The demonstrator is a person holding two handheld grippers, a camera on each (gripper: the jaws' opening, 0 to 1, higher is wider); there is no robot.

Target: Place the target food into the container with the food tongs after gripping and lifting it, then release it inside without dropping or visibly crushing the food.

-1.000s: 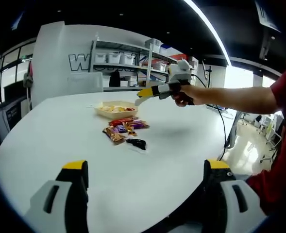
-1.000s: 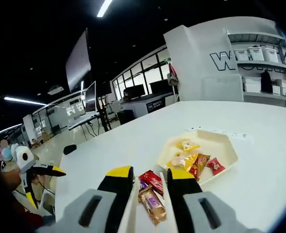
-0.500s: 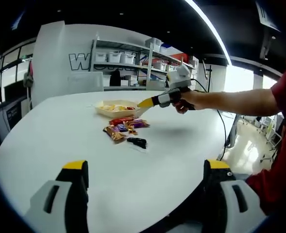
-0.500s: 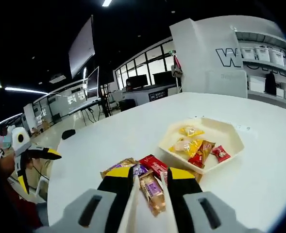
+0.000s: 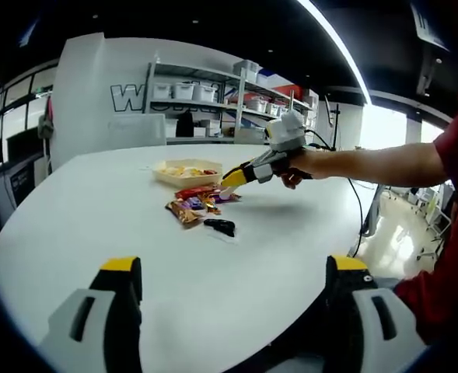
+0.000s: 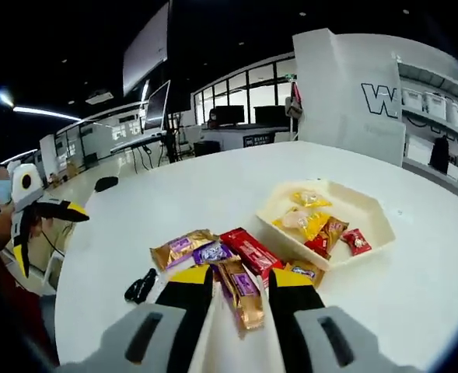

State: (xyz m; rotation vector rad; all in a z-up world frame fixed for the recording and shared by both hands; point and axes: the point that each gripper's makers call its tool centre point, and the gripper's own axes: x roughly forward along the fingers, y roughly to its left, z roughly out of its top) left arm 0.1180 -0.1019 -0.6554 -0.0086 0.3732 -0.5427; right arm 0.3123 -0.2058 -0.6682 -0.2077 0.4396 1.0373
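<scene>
A cream tray (image 6: pixel 372 208) (image 5: pixel 166 177) on the white table holds several wrapped snacks, among them a yellow packet (image 6: pixel 310 200) and a red candy (image 6: pixel 356 241). In front of it lies a loose pile of packets (image 5: pixel 198 203): gold (image 6: pixel 182 247), purple (image 6: pixel 210 252), red (image 6: pixel 249 250) and brown (image 6: pixel 240 292). My right gripper (image 6: pixel 240 281) (image 5: pixel 229 185) holds white food tongs, whose arms are a little apart. It hovers low over the pile, with the brown packet seen between the arms. My left gripper (image 5: pixel 232 268) (image 6: pixel 46 235) stays wide open near the table's edge, holding nothing.
A small black object (image 6: pixel 139 286) (image 5: pixel 219 227) lies on the table beside the pile. A person's arm in a red sleeve (image 5: pixel 368 159) reaches over the table. Shelves with boxes (image 5: pixel 205 97) stand behind, and desks with monitors (image 6: pixel 229 124) sit off to one side.
My right gripper has come down and back from over the tray to just above the loose pile, with its gap unchanged. The left gripper has not moved.
</scene>
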